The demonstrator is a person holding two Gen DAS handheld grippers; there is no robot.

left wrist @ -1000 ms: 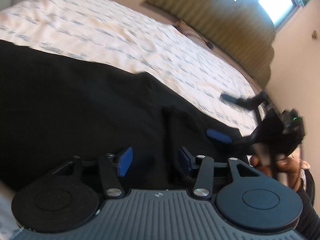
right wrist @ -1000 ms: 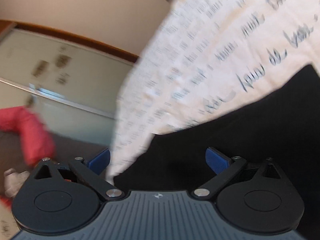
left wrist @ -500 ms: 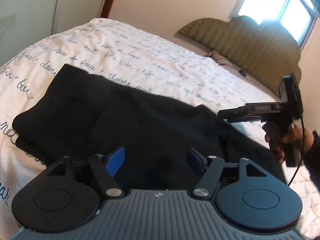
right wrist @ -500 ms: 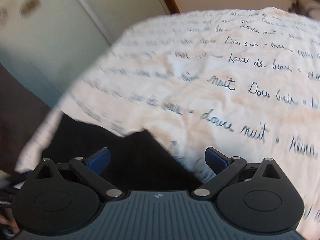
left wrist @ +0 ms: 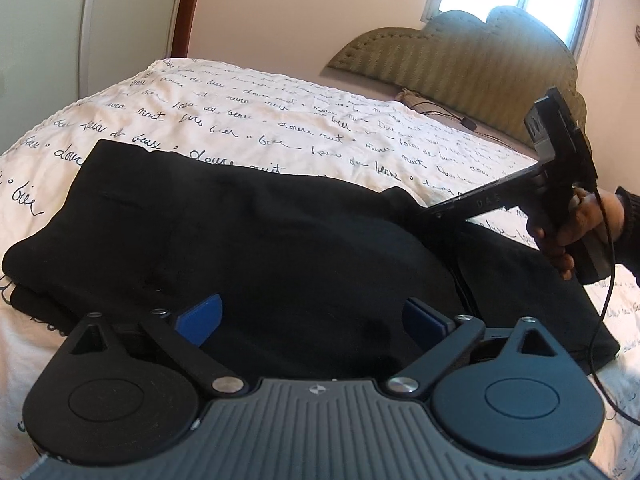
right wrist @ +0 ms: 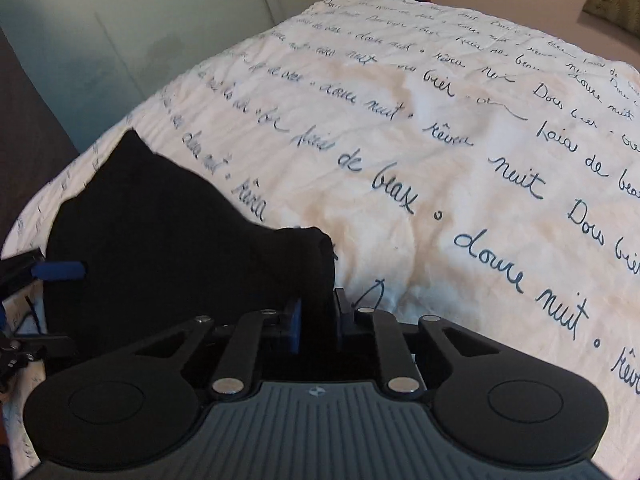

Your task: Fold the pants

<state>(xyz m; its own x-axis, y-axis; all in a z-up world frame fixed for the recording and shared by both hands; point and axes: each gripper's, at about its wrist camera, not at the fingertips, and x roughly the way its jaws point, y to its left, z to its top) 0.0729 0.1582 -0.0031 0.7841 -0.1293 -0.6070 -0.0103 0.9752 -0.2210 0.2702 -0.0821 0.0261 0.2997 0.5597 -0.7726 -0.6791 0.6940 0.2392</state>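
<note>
Your right gripper (right wrist: pixel 316 320) pinches the raised fold of the soft, limp black pants (left wrist: pixel 260 248) at lower centre. Your left gripper (left wrist: pixel 312 316) stands spread and empty; take the doubled edge at centre left, since single layers will likely sag.

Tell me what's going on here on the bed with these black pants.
A person holding a gripper in each hand is folding black pants on a bed with a script-printed white cover. The right gripper is shut on a bunched edge of the fabric, at the far side of the pants as the left wrist view shows. The left gripper is open, its fingers spread above the near side, gripping nothing. The pants lie partly folded, layers stacked at one end.
</note>
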